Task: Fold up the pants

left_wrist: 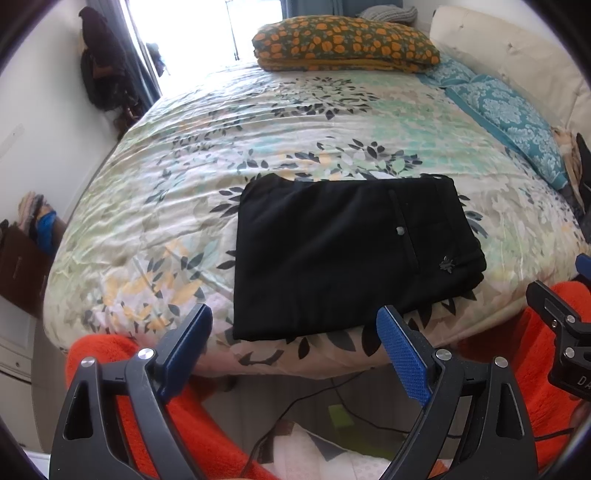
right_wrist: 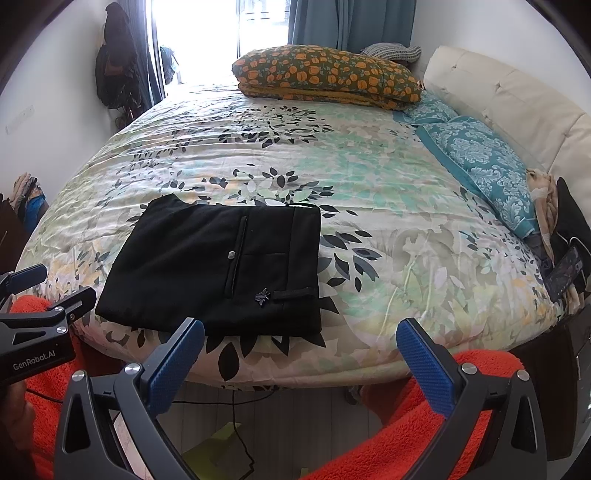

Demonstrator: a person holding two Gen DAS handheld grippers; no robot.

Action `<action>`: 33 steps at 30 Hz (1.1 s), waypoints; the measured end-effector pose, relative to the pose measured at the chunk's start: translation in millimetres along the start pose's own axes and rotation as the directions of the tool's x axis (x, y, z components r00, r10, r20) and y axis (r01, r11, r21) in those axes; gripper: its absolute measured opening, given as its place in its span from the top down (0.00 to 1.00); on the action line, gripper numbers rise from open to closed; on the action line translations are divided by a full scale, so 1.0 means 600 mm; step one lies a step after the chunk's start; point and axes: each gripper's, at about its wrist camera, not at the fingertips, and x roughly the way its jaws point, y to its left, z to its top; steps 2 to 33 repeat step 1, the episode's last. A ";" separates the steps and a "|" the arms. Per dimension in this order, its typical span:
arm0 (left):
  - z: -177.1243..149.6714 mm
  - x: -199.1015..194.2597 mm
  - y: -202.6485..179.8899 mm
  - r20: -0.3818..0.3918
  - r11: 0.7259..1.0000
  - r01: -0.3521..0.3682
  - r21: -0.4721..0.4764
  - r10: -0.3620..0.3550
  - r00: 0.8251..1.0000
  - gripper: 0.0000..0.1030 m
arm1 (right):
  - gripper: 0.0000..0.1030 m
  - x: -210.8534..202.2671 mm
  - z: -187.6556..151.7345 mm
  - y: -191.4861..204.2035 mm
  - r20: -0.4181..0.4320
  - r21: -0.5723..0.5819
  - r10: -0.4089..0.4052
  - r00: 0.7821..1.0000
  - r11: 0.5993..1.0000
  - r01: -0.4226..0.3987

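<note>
A bedroom with a bright window at the far end holds a wide bed (right_wrist: 369,221) covered by a pale quilt printed with dark and green leaves. On the near part of that quilt, close to the front edge, the black pants (left_wrist: 351,251) lie folded into a flat, compact rectangle, waistband side toward the right, with a back pocket slit, a small pale button and a little dark emblem showing on top. In the right wrist view the pants (right_wrist: 221,266) sit left of centre, a belt loop visible near the emblem.

The left gripper (left_wrist: 295,325) hangs off the bed's front edge just short of the pants, its blue-padded fingers spread wide with nothing between them. The right gripper (right_wrist: 299,339) is likewise wide open and empty, apart from the cloth.

Farther back, a folded orange-flowered blanket (right_wrist: 325,77) rests near the window, teal patterned pillows (right_wrist: 484,166) line the cream headboard (right_wrist: 509,96), and teal curtains (right_wrist: 351,22) hang behind. Orange fleece sleeves (right_wrist: 424,424) frame both views.
</note>
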 end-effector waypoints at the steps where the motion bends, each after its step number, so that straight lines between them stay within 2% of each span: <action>1: 0.000 0.000 -0.001 0.002 1.000 -0.002 0.004 0.002 1.000 0.11 | 0.00 0.000 -0.001 0.000 0.000 0.001 0.001 1.000 1.000 -0.001; 33: 0.000 0.000 -0.001 0.002 1.000 -0.002 0.004 0.002 1.000 0.11 | 0.00 0.000 -0.001 0.000 0.000 0.001 0.001 1.000 1.000 -0.001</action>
